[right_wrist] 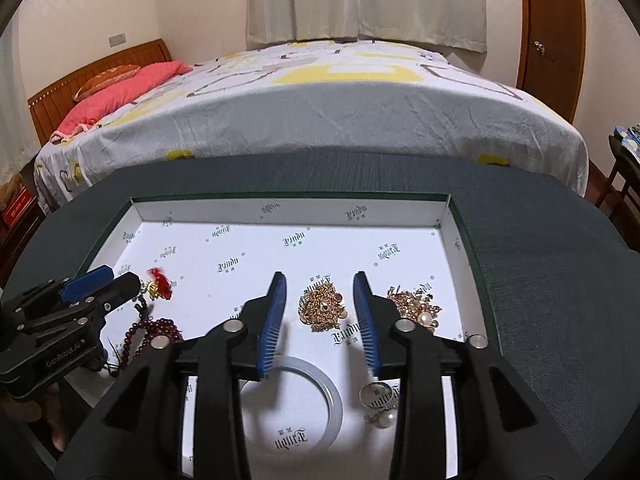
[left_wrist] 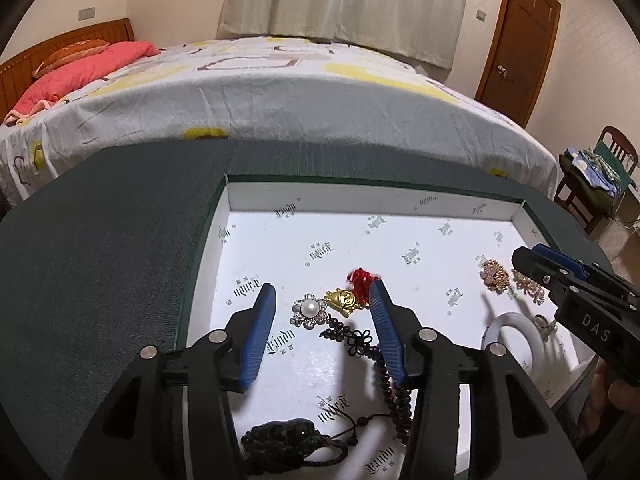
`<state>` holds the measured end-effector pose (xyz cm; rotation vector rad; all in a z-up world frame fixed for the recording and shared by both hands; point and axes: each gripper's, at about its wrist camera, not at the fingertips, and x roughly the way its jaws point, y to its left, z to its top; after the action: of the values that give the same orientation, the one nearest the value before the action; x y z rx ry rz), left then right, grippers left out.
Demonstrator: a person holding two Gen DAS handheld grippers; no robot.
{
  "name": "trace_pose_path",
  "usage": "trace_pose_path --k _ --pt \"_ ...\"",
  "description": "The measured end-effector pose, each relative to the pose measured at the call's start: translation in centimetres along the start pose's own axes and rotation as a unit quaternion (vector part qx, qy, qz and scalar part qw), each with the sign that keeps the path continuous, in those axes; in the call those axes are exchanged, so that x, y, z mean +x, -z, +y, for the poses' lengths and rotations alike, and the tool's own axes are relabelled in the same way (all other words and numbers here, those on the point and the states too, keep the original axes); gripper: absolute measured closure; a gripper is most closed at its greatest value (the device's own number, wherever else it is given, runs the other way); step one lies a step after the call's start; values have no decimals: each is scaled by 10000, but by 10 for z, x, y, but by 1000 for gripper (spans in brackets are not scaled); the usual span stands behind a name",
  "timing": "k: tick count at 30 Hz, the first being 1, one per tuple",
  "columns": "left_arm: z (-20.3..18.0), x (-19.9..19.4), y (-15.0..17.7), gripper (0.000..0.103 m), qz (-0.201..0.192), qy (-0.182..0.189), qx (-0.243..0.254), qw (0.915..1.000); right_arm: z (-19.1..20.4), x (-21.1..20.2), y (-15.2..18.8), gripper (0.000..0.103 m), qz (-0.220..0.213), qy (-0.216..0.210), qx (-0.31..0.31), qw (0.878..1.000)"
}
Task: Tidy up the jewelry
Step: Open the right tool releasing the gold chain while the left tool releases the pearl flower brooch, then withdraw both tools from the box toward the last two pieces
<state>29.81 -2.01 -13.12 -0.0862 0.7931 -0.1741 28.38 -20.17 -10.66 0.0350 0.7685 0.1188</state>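
Your left gripper (left_wrist: pixel 322 300) spread over pearl flower brooch (left_wrist: pixel 309 310) and gold charm (left_wrist: pixel 343 301), right gripper (right_wrist: pixel 320 294) agape around tangled gold chain (right_wrist: pixel 323 309), smooth white bangle (right_wrist: pixel 316 392) near, printed white tray (right_wrist: pixel 280 210), dark green felt table (right_wrist: pixel 540 248), bed (right_wrist: pixel 320 112) beyond.

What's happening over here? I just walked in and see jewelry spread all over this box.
A person is sorting jewelry laid out in a shallow white-lined box beside a bed. The left tool is open above a pearl flower brooch and a gold charm with a red tassel, with dark bead strands below it. The right tool is open around a gold chain cluster, near a white bangle. Neither holds anything yet.
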Motion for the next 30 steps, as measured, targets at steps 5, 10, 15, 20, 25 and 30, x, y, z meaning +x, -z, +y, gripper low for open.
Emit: trace_pose_path --k 5,10,15,20,25,30 --pt "-3 -5 -2 51 -92 5 53 9999 1 -8 1 67 -82 3 14 10000" --pt "-3 -8 -4 50 -106 7 52 9999 0 -15 3 67 -118 15 26 9999" --pt "-5 -16 -2 46 -212 0 39 9998 0 -21 5 66 -158 25 45 9999" --pt "-6 -28 1 45 -311 15 29 9995 1 -32 9 66 -215 -4 43 9998" --pt "-10 -47 10 45 -452 5 15 9990 5 -51 16 65 -321 -53 19 9995" --pt "-16 -67 20 38 -639 -130 131 9978 8 -71 26 58 -394 -72 -11 9992"
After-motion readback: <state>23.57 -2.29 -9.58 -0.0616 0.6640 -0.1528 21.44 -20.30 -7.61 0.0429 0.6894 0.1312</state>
